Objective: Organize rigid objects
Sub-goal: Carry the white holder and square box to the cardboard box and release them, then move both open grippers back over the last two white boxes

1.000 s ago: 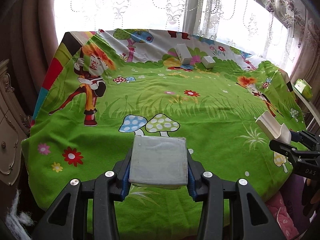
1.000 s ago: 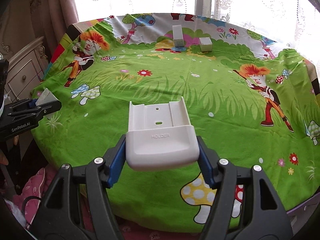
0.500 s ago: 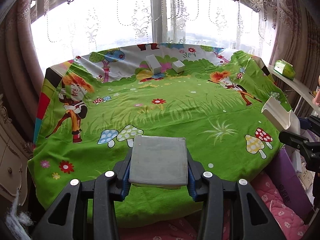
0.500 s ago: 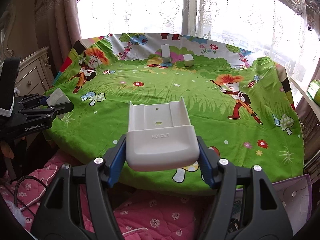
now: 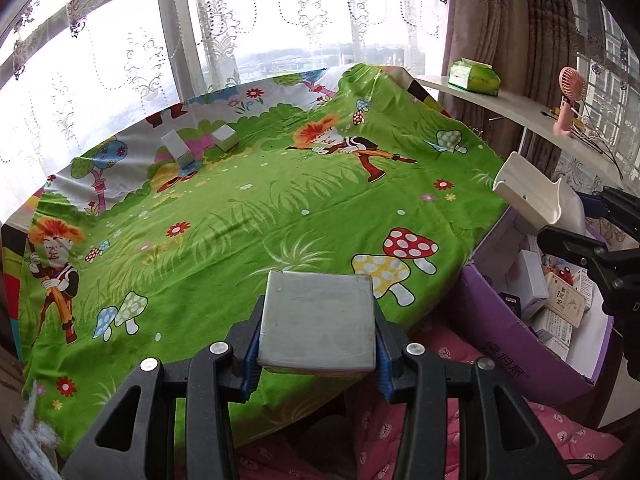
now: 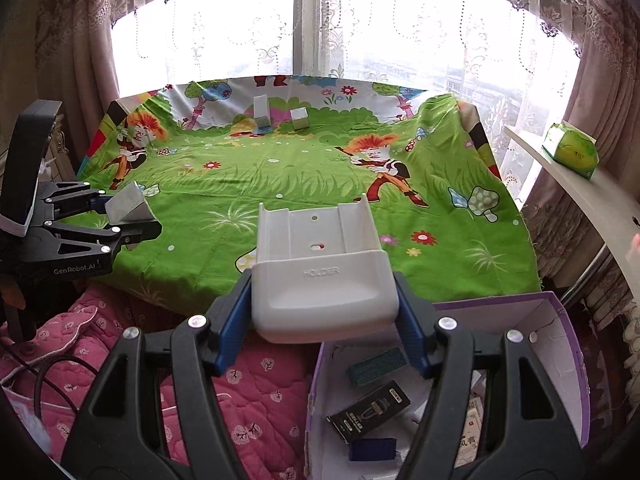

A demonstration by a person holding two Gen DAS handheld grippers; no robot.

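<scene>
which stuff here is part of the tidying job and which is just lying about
Job: grey box in left claw; white holder in right claw; two small boxes on the cloth; purple box.

Lying about: tissue pack, pink fan, pink quilt.

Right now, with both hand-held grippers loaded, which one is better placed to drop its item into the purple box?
Right, probably. The right hand-held gripper, shut on the white holder, hangs over the purple box's near edge. The left hand-held gripper, gripping the grey box, is beside the box, over the tablecloth's edge.
</scene>
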